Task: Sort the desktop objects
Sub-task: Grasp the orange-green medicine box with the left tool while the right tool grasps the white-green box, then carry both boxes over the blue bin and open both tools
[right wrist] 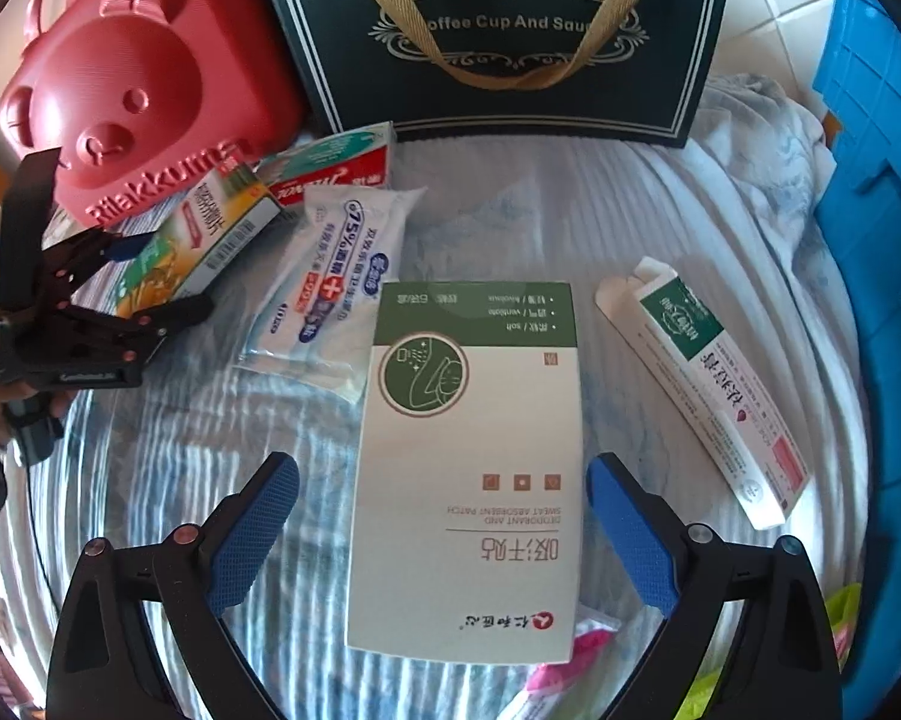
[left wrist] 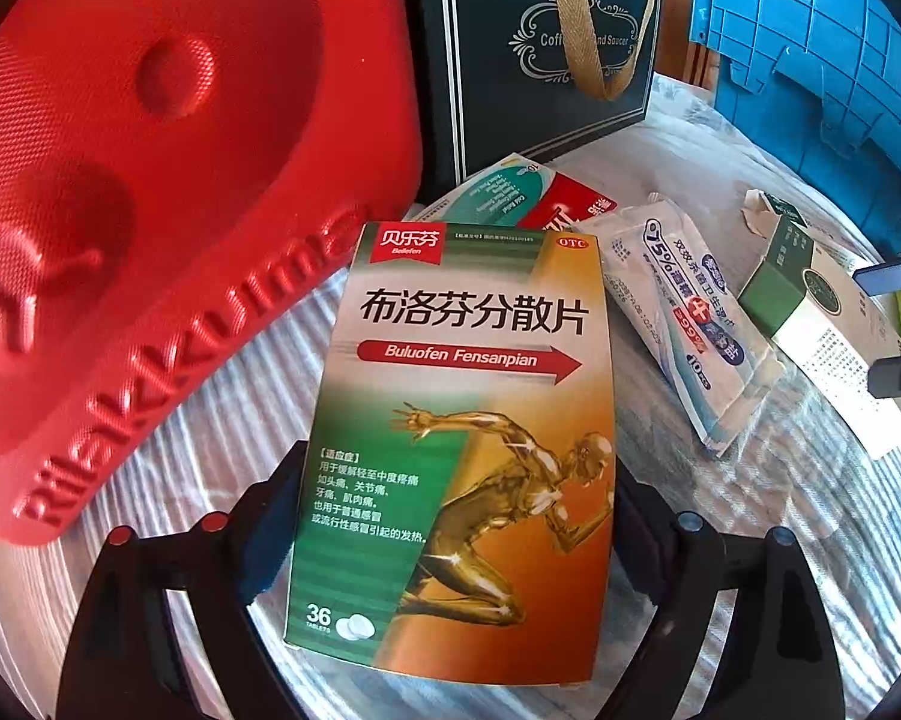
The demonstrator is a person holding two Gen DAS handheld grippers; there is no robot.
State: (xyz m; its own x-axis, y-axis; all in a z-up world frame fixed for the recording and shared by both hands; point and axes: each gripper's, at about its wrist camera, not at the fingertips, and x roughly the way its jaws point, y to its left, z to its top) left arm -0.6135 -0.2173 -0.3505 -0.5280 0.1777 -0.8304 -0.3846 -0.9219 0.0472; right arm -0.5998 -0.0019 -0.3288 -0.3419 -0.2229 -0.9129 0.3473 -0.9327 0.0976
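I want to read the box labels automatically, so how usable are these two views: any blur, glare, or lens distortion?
Left wrist view: the ibuprofen box is sharp with readable print, the red bear case looms oversized and soft, and the edges bend with fisheye curvature. Right wrist view: the white and green patch box is legible but upside down, the striped cloth looks smeared, and the corners are dark. No strong glare in either view.

Wipes pack [right wrist: 324,276] left of patch box [right wrist: 474,456].
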